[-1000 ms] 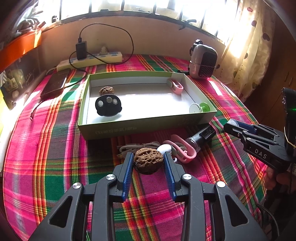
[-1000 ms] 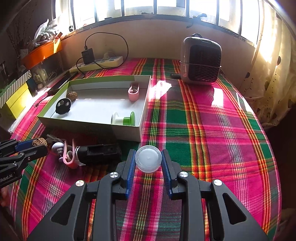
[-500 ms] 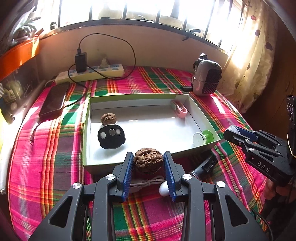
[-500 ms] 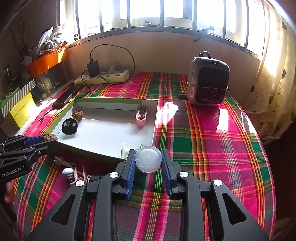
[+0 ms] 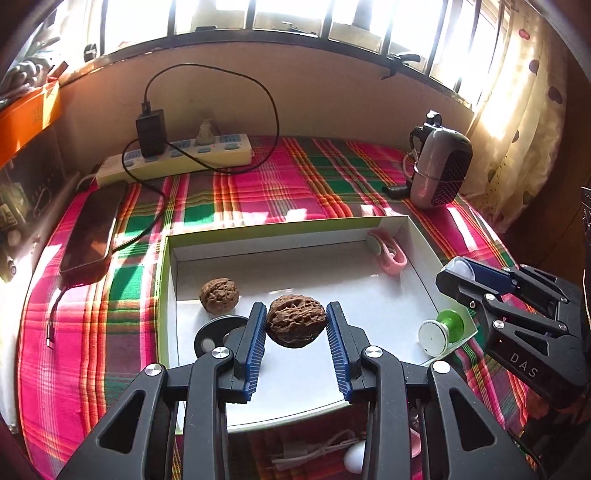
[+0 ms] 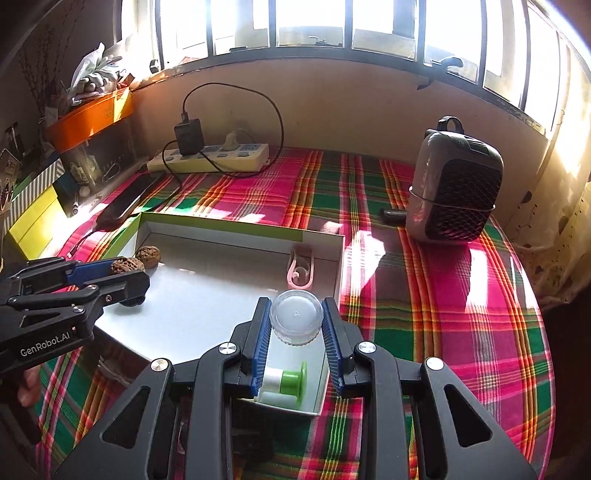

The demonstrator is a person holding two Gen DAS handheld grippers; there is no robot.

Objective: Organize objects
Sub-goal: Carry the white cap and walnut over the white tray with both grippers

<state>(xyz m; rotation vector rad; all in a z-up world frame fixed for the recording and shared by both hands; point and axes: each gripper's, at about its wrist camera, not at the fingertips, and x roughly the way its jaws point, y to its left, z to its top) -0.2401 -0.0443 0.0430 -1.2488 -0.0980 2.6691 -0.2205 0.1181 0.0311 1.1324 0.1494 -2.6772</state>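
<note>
Bright sun pours through a barred window (image 6: 314,26) above a beige wall (image 6: 351,107). A plaid cloth (image 6: 443,295) covers the table; a pale spotted curtain (image 5: 517,122) hangs at right.

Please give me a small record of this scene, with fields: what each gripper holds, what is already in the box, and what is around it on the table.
left gripper: shut on a walnut, held over the box
right gripper: shut on a clear round lid, over the box's right end
box: open, white inside, green rim
already in box: second walnut, black disc, pink clip, green-and-white spool
table: plaid cloth
beside box: phone, power strip, small heater
</note>
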